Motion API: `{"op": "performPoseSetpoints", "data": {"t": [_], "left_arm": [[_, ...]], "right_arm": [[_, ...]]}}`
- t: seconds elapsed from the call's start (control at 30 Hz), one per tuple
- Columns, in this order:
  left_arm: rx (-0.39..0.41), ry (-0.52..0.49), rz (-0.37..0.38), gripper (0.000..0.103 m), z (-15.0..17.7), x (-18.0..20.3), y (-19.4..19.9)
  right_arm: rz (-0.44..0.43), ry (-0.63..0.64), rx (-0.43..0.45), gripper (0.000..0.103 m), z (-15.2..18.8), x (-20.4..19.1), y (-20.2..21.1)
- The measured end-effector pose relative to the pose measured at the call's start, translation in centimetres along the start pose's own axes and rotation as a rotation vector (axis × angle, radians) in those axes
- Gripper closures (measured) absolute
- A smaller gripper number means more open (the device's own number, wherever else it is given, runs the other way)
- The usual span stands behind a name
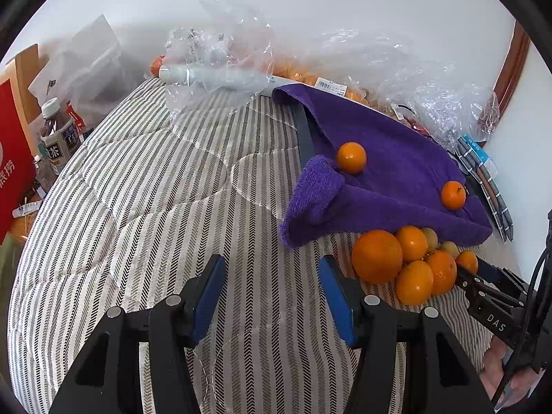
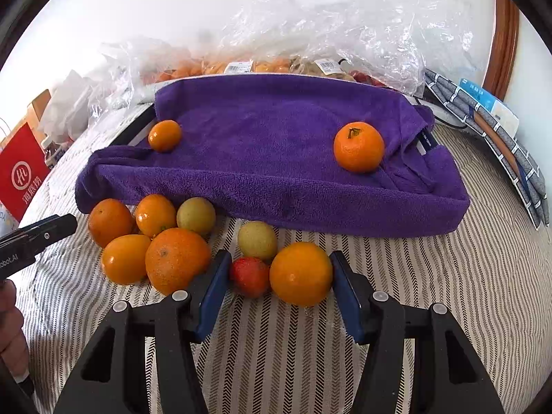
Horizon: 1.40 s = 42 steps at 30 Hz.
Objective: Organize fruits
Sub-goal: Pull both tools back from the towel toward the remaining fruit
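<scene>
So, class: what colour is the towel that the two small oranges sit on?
Purple; the towel shows best in the right wrist view.

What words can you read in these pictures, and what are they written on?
"DAS": on the right gripper body.
"obot.AI", start cut off: on the left gripper body.
"茶": on the bottle label; the rest is too small.
Red bag: round logo, white characters too blurred.
Price stickers on the plastic bags: unreadable.
</scene>
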<state>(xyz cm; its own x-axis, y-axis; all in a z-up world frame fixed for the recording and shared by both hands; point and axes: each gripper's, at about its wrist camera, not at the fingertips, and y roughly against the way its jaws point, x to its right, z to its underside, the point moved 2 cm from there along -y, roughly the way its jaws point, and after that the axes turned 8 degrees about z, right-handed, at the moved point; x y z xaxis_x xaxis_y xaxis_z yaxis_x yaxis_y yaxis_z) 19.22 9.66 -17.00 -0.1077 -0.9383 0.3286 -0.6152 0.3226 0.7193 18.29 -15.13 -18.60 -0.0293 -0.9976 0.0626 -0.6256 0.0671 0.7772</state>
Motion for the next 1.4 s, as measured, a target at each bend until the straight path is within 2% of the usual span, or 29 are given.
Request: {"op": "performPoseSetpoints", "data": {"t": [0.3,0.5,0.8,1.0,1.1,1.23,1.4], "left_arm": [[0.005,0.023,0.145,0.049,0.3,0.4,0.7],[-0.005,-0.026,0.121,0.049,0.7,1.6,0.5],[-0.028,0.056,0.164,0.048,0.5,0.2,0.1],[-0.016,0.017,0.121,0.048,0.9,0.8,0.2],[-0.023,-0.023,0.131,0.048,1.2,1.5,0.3],[-0.05,-0.061,0.184,0.048,1.4,2.3,0.2],[-0.063,-0.066,0.17,0.047,1.4,2.9,-0.2]], "right_arm": [[-0.012,-0.024,0.06,0.051,0.7,1.1,1.8],[-0.015,-0.019,0.058,0.052,0.9,1.3,2.0],[-0.023,-0.003,-0.022,0.045,0.4,0.7,-0.1],[-0.021,-0.006,0.01,0.046,0.6,0.7,0.4],[-0.026,-0.027,0.03,0.048,0.8,1.3,1.0],[-0.028,-0.035,0.033,0.059,1.4,2.0,1.6],[-0.04,-0.022,0.004,0.059,1.7,2.4,1.4]]}}
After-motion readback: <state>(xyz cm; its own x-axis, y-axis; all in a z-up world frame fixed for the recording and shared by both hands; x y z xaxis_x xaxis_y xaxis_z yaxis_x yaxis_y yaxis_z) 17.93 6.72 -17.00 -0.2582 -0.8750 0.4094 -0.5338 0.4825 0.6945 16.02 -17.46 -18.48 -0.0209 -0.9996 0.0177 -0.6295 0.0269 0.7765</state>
